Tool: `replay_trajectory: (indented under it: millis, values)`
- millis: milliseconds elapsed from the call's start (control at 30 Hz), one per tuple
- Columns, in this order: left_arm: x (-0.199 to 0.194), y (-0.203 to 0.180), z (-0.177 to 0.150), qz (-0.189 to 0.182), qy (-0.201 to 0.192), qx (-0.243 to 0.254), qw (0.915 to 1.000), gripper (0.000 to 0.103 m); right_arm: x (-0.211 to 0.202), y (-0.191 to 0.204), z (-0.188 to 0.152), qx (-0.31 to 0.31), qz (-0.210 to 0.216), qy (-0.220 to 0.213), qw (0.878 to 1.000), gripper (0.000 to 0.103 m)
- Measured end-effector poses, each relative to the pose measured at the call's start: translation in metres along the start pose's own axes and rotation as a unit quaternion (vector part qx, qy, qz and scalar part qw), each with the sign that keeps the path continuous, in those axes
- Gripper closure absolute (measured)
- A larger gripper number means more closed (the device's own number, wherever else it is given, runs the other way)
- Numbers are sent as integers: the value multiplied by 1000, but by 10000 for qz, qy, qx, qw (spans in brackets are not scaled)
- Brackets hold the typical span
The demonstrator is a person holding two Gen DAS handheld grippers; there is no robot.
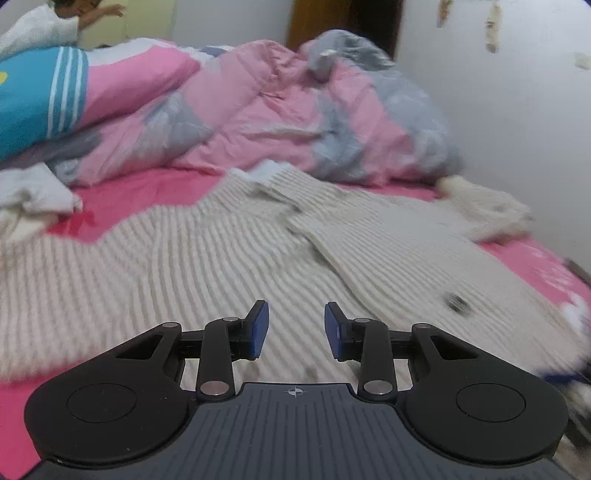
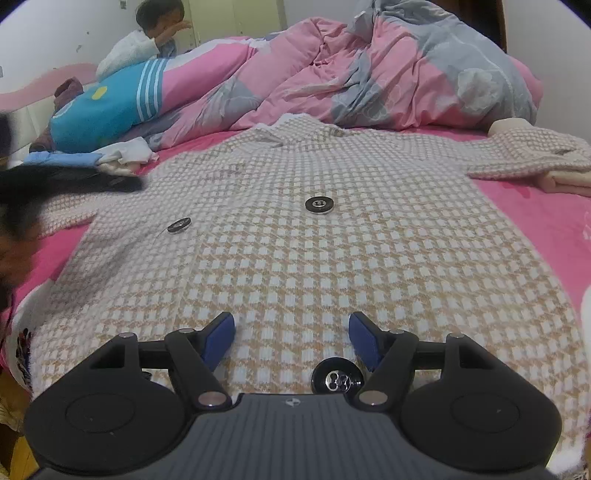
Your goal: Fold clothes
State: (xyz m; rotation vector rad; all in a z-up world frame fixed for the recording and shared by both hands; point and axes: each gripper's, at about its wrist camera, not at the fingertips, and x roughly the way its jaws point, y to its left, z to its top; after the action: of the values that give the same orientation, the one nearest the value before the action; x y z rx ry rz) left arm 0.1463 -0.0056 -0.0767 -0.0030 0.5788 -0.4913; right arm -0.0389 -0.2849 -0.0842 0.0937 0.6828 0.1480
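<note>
Blue-padded jaws of the right gripper (image 2: 291, 341) stand wide apart with nothing between them, just above the hem end of a checked knit jacket (image 2: 314, 236) spread flat on the pink bedsheet (image 2: 535, 210). One large black button (image 2: 337, 380) lies close under the right finger, a second button (image 2: 319, 204) sits farther up the front, and a third button (image 2: 179, 225) lies left of it. One sleeve (image 2: 528, 155) stretches out to the right, its cuff folded back.

Seen from the left wrist, the left gripper (image 1: 296, 330) hangs over the same jacket with its jaws partly apart and empty; the picture is motion-blurred. Beyond the collar lies a crumpled pink and grey duvet (image 1: 280, 110), with a blue and pink striped pillow (image 2: 122, 99) to its left. Small folded white and blue clothes (image 2: 122, 155) rest beside the pillow. A person (image 2: 155, 29) in white leans at the far end of the bed.
</note>
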Motion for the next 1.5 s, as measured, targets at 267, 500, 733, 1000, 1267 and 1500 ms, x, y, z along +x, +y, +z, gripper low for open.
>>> replay_trajectory:
  millis: [267,500,733,1000,1267,1500]
  values:
    - [100,-8,7,969,619,768,9904,89,1,-7,-3,15,190,-105,9998,30]
    - [115,-24,18,679,541,1185,9892,100,3,-11,-4,50,295,-138,9995,28]
    - [139,-18,29,112,494,907,9946,102,3,-13,-8,122,362,-242,9990,28]
    - [109,-2,41,-891,226,93,9957,94,6,-18,-7,240,559,-229,9979,22]
    - [125,-17,49,203,362,759,9963,88,6,-15,-9,257,546,-294,9977,17]
    - [156,-28,47,716,602,900,9915,88,5,-15,-12,293,551,-358,9974,17]
